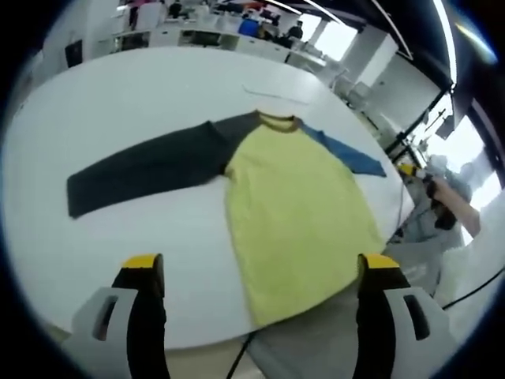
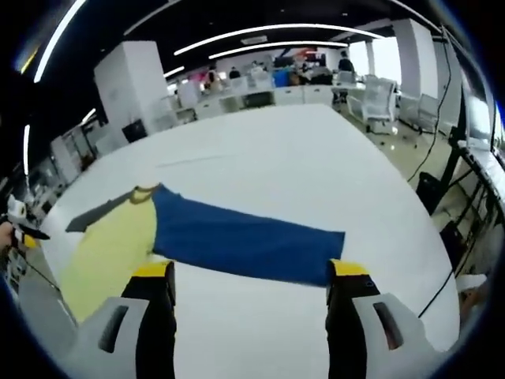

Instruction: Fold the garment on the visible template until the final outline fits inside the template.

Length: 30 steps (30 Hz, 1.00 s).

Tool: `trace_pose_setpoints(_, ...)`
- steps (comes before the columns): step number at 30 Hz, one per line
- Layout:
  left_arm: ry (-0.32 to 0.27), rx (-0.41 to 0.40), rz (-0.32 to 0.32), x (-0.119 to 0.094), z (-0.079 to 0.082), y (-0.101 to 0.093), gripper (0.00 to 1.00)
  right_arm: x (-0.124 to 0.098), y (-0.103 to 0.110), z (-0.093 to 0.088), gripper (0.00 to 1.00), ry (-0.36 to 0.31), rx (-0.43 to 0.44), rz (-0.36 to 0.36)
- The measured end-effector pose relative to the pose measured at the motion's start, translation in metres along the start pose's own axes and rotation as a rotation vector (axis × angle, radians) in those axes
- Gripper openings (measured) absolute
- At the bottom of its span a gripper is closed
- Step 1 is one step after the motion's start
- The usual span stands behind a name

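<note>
A long-sleeved shirt lies flat on the white round table [image 1: 142, 87]. Its yellow body [image 1: 296, 205] reaches the table's near edge, with a dark grey sleeve [image 1: 150, 166] stretched left and a blue sleeve [image 1: 347, 154] to the right. My left gripper [image 1: 260, 264] is open above the hem, holding nothing. A person's hand holds the right gripper [image 1: 418, 178] past the table's right edge. In the right gripper view the blue sleeve [image 2: 245, 241] lies spread straight ahead beside the yellow body [image 2: 110, 245]. My right gripper [image 2: 250, 269] is open just short of the sleeve.
A thin faint line [image 1: 272, 95] runs across the table beyond the collar. Office desks and chairs [image 2: 371, 99] stand behind the table. A cable [image 1: 241, 359] hangs below the near edge. Bare tabletop [image 2: 300, 158] spreads beyond the sleeve.
</note>
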<state>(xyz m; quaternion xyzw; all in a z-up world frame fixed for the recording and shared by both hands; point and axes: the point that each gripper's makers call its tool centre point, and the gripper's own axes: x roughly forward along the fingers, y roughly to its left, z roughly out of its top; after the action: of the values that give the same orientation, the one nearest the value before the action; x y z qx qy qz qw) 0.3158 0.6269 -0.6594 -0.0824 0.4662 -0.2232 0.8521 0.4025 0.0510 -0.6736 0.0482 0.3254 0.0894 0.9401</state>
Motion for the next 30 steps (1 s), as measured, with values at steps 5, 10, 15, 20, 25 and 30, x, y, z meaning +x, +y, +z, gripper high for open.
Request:
trace_pose_setpoints(5, 0.012, -0.004, 0.005, 0.002, 0.0, 0.003, 0.98, 0.008, -0.015, 0.0, 0.71, 0.016, 0.003, -0.028)
trace_pose_setpoints(10, 0.024, -0.004, 0.007, 0.005, 0.0, 0.004, 0.98, 0.019, -0.032, -0.003, 0.64, 0.035, 0.002, -0.066)
trace_pose_setpoints(15, 0.033, -0.001, 0.008, 0.007, 0.001, 0.005, 0.98, 0.026, -0.046, -0.004, 0.57, 0.042, -0.007, -0.083)
trace_pose_setpoints(20, 0.042, 0.001, 0.013, 0.009, 0.003, 0.006, 0.98, 0.033, -0.056, -0.007, 0.53, 0.059, -0.015, -0.092)
trace_pose_setpoints(25, 0.044, 0.001, 0.015, 0.01, 0.004, 0.007, 0.98, 0.041, -0.068, -0.008, 0.49, 0.074, -0.02, -0.105)
trace_pose_setpoints(30, 0.053, 0.002, 0.017, 0.012, 0.003, 0.007, 0.98, 0.05, -0.078, -0.01, 0.46, 0.085, -0.02, -0.116)
